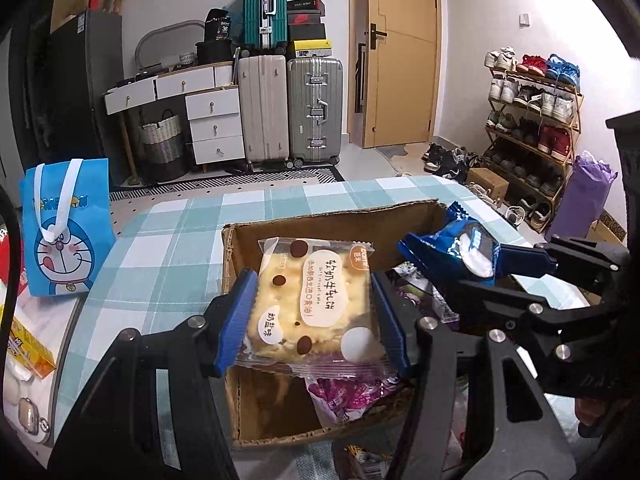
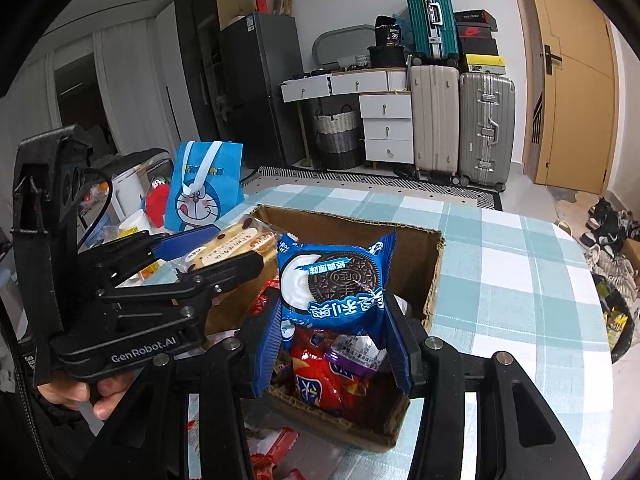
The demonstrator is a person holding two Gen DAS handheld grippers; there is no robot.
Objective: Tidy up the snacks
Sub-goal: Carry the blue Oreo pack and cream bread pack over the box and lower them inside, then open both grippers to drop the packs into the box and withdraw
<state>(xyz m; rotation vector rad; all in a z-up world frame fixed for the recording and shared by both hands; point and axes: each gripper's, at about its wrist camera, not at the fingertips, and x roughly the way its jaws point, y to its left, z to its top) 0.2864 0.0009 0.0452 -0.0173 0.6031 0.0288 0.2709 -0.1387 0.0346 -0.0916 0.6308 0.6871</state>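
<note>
My left gripper is shut on a clear-wrapped yellow cake snack, held over the open cardboard box. The same cake snack shows between the left gripper's fingers in the right wrist view. My right gripper is shut on a blue Oreo packet, also above the cardboard box. In the left wrist view the Oreo packet hangs at the right. Inside the box lie a purple packet and a red packet.
The box stands on a table with a blue checked cloth. A blue cartoon bag stands at the table's left. Loose red snack packets lie in front of the box. Suitcases, drawers and a shoe rack line the room behind.
</note>
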